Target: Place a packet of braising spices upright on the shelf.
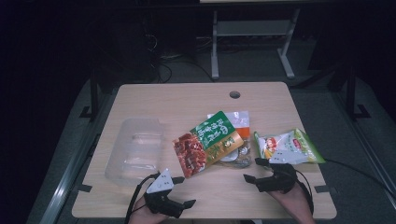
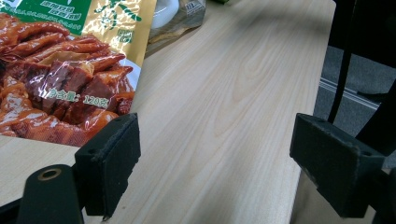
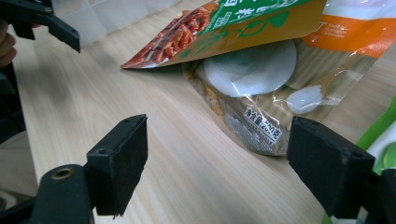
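Observation:
A red and green snack bag (image 1: 208,144) lies mid-table, partly on top of a clear bag with an orange label (image 1: 240,135). A green and white bag (image 1: 289,148) rests at the right. My left gripper (image 1: 184,191) hovers near the front edge, open, with bare wood between its jaws; the snack bag (image 2: 60,70) lies just ahead to the left of my left gripper (image 2: 219,154). My right gripper (image 1: 253,170) is open in front of the green and white bag. In its own view my right gripper (image 3: 219,158) faces the clear bag (image 3: 261,88), under the snack bag (image 3: 224,23).
A clear plastic tray (image 1: 135,149) sits at the table's left side, and a round cable hole (image 1: 235,94) is near the far edge. The table's right edge (image 2: 322,60) drops off close to the left gripper's view. Desk legs and cables stand on the dark floor beyond.

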Motion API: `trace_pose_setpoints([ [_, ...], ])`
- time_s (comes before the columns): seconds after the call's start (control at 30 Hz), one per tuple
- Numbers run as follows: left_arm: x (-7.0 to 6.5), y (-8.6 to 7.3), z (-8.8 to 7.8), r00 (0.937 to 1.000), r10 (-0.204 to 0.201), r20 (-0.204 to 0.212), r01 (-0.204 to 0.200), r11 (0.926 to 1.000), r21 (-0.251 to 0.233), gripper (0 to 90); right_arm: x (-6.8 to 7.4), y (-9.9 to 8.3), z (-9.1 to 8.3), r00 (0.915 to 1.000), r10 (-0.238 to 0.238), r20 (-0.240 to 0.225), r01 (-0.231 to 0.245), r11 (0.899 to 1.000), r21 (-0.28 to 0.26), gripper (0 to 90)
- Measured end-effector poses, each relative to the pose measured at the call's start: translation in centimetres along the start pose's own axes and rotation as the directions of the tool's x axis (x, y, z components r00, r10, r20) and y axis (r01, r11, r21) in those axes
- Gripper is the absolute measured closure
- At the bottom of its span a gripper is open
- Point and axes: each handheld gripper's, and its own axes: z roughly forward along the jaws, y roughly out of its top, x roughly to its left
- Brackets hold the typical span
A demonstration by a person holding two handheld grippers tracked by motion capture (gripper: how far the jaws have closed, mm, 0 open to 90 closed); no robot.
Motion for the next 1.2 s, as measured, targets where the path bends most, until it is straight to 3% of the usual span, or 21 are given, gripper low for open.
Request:
trace_pose_setpoints([
  [0.13,0.0,0.0,-0.1,1.0000,0.002,-0.002,-0.002,1.0000,-0.003,16.0,-0.1,0.6,0.6,0.9997,0.021,0.007,-0.021,1.000,0.006,19.7],
  [0.57,-0.1,0.1,0.0,1.0000,0.008,0.002,-0.008,1.0000,-0.001,16.0,-0.9,2.8,3.2,0.9996,0.022,0.020,-0.022,0.999,0.023,20.3],
  [0.73,-0.1,0.1,0.1,0.9999,0.011,0.003,-0.011,0.9999,0.002,16.0,-1.6,3.8,5.0,0.9965,0.082,0.016,-0.083,0.994,0.066,21.7],
  [0.93,-0.2,0.1,0.0,0.9999,0.011,0.001,-0.011,0.9999,-0.001,16.0,-1.9,5.3,6.2,0.9950,0.096,0.028,-0.097,0.995,0.035,24.5],
  [1.2,-0.1,0.1,0.0,1.0000,0.010,0.001,-0.010,0.9999,0.002,16.0,-2.4,6.2,7.8,0.9908,0.129,0.041,-0.131,0.990,0.043,26.3],
])
